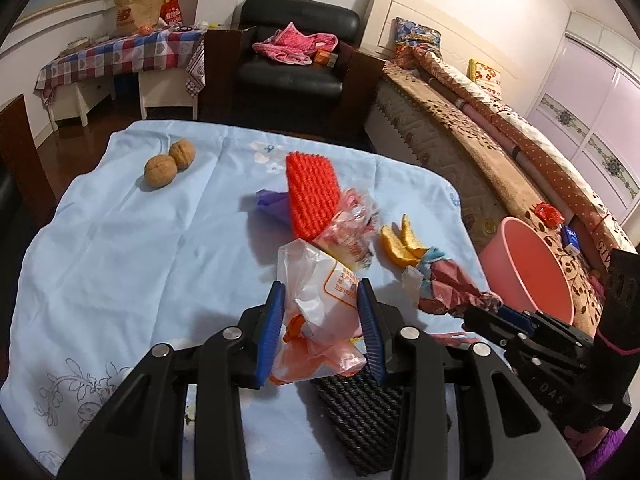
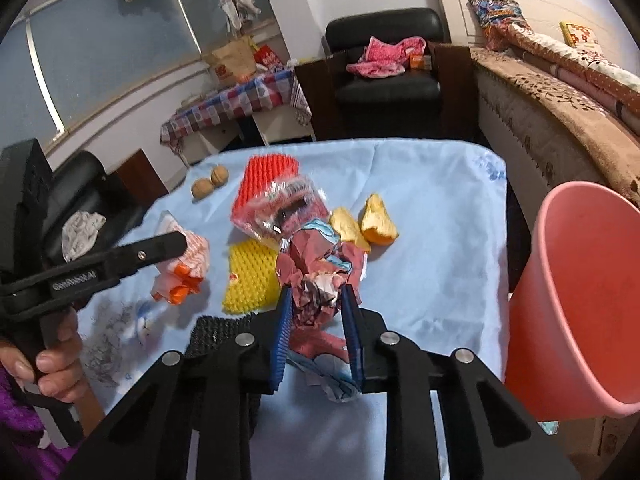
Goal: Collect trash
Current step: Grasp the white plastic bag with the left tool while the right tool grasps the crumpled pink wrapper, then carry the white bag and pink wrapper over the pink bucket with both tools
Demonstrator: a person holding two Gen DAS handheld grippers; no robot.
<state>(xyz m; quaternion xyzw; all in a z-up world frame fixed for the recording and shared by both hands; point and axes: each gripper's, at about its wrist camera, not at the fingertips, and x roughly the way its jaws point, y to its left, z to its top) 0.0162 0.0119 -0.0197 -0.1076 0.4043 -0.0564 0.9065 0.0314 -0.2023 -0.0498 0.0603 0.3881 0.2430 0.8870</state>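
Observation:
My left gripper (image 1: 322, 292) is shut on a white and orange plastic bag (image 1: 320, 312), which also shows in the right wrist view (image 2: 182, 268). My right gripper (image 2: 316, 296) is shut on a crumpled red and blue paper wrapper (image 2: 316, 276), seen in the left wrist view (image 1: 448, 284) too. A clear red-printed wrapper (image 1: 352, 232) lies on the blue tablecloth (image 1: 140, 248) beside orange peel pieces (image 1: 404, 242). A pink bin (image 2: 580, 300) stands right of the table, close to my right gripper.
A red foam net (image 1: 312, 196), a yellow foam net (image 2: 250, 276), a black woven mat (image 1: 364, 412), purple paper (image 1: 272, 202) and two walnuts (image 1: 170, 162) lie on the table. A bed (image 1: 500, 128) is on the right, a black armchair (image 1: 296, 56) behind.

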